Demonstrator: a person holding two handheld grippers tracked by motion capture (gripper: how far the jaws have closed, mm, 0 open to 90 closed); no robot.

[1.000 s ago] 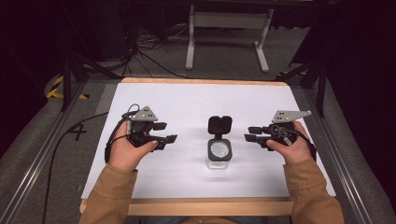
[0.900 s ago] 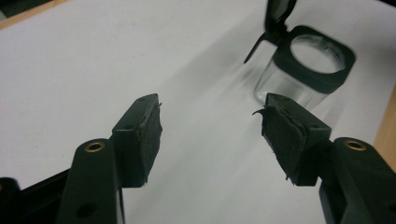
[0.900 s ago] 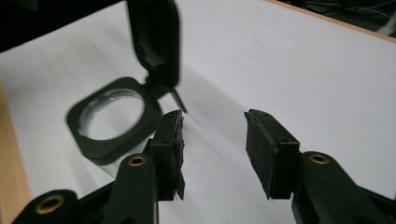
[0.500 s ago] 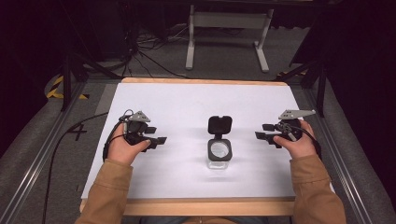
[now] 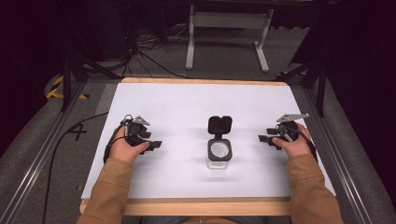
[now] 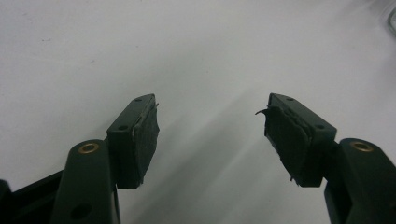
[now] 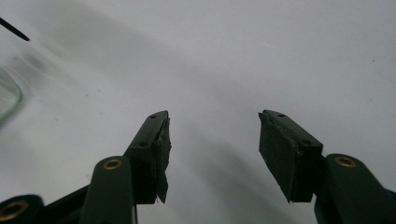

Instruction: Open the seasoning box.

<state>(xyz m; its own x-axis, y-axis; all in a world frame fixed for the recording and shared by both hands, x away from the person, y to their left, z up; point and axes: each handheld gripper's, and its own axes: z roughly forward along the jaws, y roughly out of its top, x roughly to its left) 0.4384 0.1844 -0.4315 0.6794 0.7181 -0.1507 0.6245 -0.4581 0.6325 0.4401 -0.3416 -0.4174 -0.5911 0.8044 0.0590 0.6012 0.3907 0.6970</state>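
White-topped bench [image 5: 187, 107]: both the left gripper [image 5: 156, 144] and right gripper [image 5: 261, 138] rest spread and empty, flanking a clear square jar [image 5: 218, 154] whose black flip lid [image 5: 219, 125] stands raised; any grasp should likely square up first.

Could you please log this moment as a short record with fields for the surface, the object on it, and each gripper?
surface: white table top on a wood-edged table
object: clear container near the table's middle, between the two grippers, touched by neither
lid: black flip lid, open, tipped back on the far side
left gripper: jaws apart, nothing between them, left of the container
right gripper: jaws apart, nothing between them, right of the container
floor: cables beyond the table
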